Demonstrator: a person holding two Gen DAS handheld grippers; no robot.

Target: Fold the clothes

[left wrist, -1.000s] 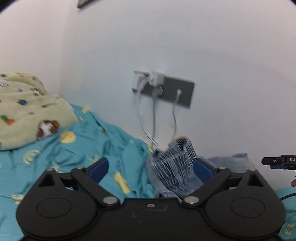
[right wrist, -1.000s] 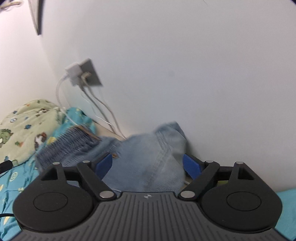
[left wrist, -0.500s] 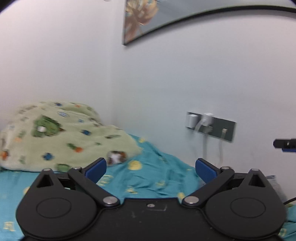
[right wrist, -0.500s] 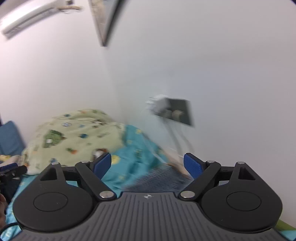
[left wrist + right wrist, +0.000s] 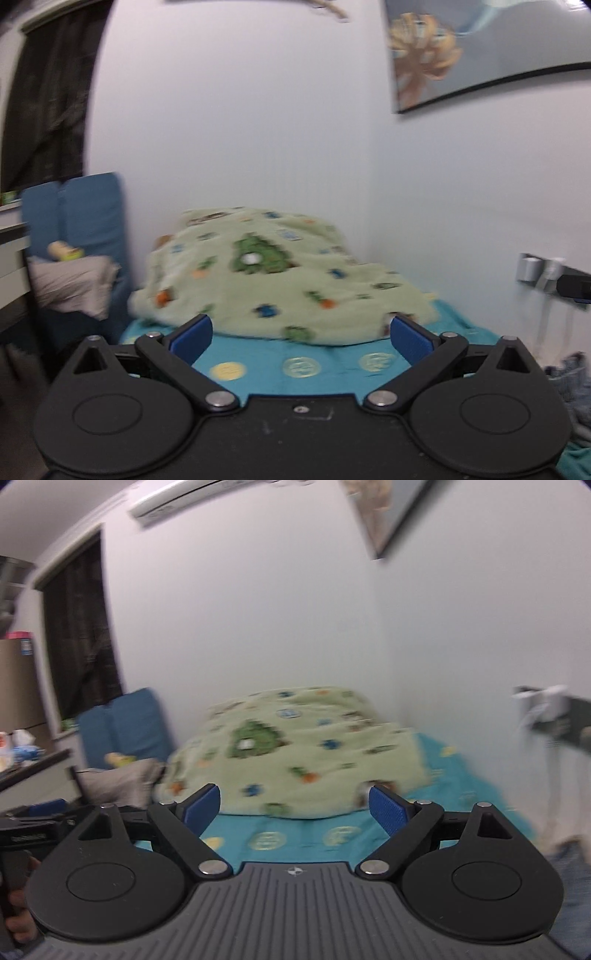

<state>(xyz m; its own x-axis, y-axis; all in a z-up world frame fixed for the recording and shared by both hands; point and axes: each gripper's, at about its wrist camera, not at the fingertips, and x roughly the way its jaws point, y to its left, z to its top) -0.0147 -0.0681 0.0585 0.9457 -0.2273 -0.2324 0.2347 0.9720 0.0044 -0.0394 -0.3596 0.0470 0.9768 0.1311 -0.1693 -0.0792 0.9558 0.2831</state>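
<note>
- Two grippers up, both empty: left gripper spread wide with nothing between the blue pads, right gripper just as wide, nothing caught there either.
- Pointing roughly level toward the head of the bed, over the teal sheet with its round yellow and pale prints.
- Only a scrap of the clothes in view: blue-grey denim-looking heap at the right edge of the bed, against the wall, below the socket plate. Same spot in the right wrist view, but smeared by blur.
- Probably floppy but on the heavier side if it really is denim; won't hold a shape, will sag from wherever it's pinched. Thick seams or a waistband likely the best place to grab, one gripper per corner. Can't tell from here which end is which.
- Fuzzy pale-green blanket with little cartoon prints piled at the far end of the bed, soft and lumpy.
- Blue cushion standing at the far left corner, grey pillow below it.
- Framed poster on the wall, glossy and flat.
- Bit of a hand at the lower left of the right wrist view.
</note>
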